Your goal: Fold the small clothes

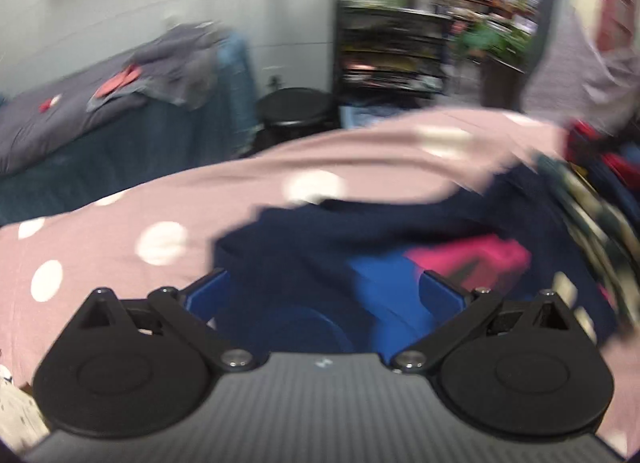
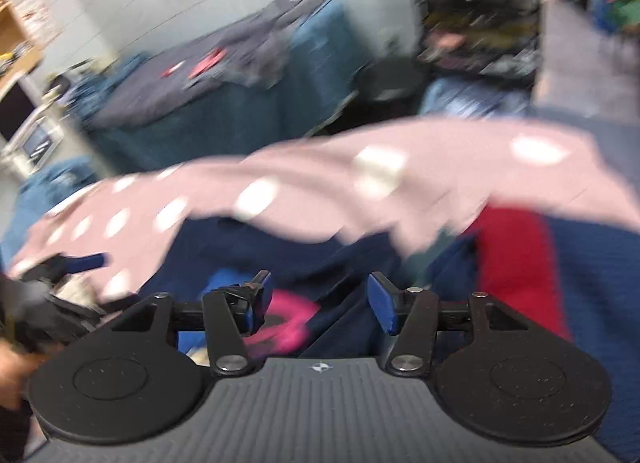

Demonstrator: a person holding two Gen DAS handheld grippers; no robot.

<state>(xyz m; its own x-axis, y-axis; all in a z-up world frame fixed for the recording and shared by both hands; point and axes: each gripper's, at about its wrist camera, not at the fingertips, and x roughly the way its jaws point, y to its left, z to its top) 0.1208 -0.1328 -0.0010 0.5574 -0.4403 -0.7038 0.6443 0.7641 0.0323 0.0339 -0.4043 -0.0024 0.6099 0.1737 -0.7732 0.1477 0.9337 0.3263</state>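
Note:
A small navy garment [image 1: 304, 247] with a blue and pink print [image 1: 472, 259] lies on a pink cloth with white dots [image 1: 120, 231]. My left gripper [image 1: 324, 295] is wide open right over the navy garment, its blue pads to either side. In the right wrist view the same navy garment [image 2: 344, 263] and its pink print [image 2: 288, 323] lie under my right gripper [image 2: 318, 299], which is open and holds nothing. The left gripper [image 2: 60, 267] shows at the far left there. Both views are blurred by motion.
The dotted pink cloth [image 2: 312, 187] covers the work surface. A navy and red garment [image 2: 516, 255] lies to the right, with more clothes [image 1: 592, 199] piled there. Behind stand a blue-draped table with grey clothes [image 1: 160, 75], a black stool [image 1: 294, 107] and a black shelf [image 1: 392, 51].

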